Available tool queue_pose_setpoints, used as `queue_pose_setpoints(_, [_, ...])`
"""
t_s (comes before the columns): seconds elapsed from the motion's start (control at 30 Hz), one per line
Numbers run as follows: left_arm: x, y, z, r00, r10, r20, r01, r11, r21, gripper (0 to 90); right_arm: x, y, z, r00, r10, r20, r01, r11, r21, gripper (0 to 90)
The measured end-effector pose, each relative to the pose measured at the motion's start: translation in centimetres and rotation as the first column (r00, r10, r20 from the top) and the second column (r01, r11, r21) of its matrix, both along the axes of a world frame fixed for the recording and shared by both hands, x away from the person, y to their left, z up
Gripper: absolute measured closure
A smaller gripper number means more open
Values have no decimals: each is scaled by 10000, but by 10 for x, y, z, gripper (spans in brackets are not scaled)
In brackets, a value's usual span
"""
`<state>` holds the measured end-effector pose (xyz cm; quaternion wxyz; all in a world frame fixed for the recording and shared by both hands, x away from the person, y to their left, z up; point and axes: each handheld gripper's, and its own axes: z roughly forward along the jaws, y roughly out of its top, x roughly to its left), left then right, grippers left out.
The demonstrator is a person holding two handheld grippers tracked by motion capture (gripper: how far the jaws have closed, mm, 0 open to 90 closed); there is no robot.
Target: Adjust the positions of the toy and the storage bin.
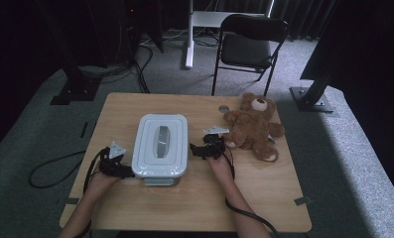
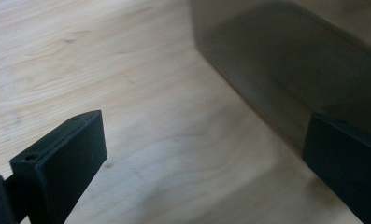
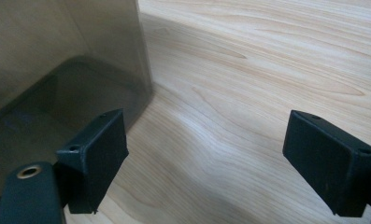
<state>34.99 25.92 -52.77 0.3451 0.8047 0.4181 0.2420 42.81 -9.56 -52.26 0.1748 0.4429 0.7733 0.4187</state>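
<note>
We see the box (image 1: 161, 151) mid-desk (image 1: 194, 208), lid on (bear (image 1: 251, 128) at 2 o'clock); left tool (image 1: 121, 171) and right tool (image 1: 197, 150) flank it, both wide, holding nothing.

Pale wood-grain table (image 1: 194, 198) with smooth matt finish, smoky translucent plastic box (image 3: 57, 70) under glossy white lid (image 1: 161, 144), plush brown teddy bear (image 1: 251, 126)
</note>
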Motion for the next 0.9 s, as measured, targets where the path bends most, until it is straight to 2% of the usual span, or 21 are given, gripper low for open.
queue_pose_setpoints(0.07, [-3,-5,-1,9999,-131,-2,131,9999,104,6,-1,-3,0,10000,72,-6,-72,10000,33,133])
queue_pose_setpoints(0.1, [-4,-7,-1,9999,-145,5,145,9999,91,6,-1,-4,0,10000,95,23,-95,9999,-109,133])
queue_pose_setpoints(0.23, [-5,-14,-1,9998,-171,-96,170,9998,-116,6,-1,-5,2,9998,176,-37,-177,9996,-239,133])
queue_pose_setpoints(0.37, [-7,-27,-1,9985,-520,-167,517,9985,-175,6,1,-5,3,9998,196,-60,-198,9993,-312,134])
queue_pose_setpoints(0.47, [-7,-35,-1,9976,-688,6,688,9976,-36,6,4,-5,0,9996,232,-186,-239,9991,-346,134])
queue_pose_setpoints(0.7, [5,-22,2,9999,-164,4,164,9997,-206,6,16,-2,0,9990,232,-390,-248,9989,-407,139])
queue_pose_setpoints(0.8, [14,-18,6,10000,35,20,-35,9999,-130,6,23,-1,0,9984,224,-520,-238,9994,-267,135])
queue_pose_setpoints(0.9, [26,-17,7,9999,153,0,-153,9997,-200,6,31,1,0,9979,183,-620,-206,9991,-362,135])
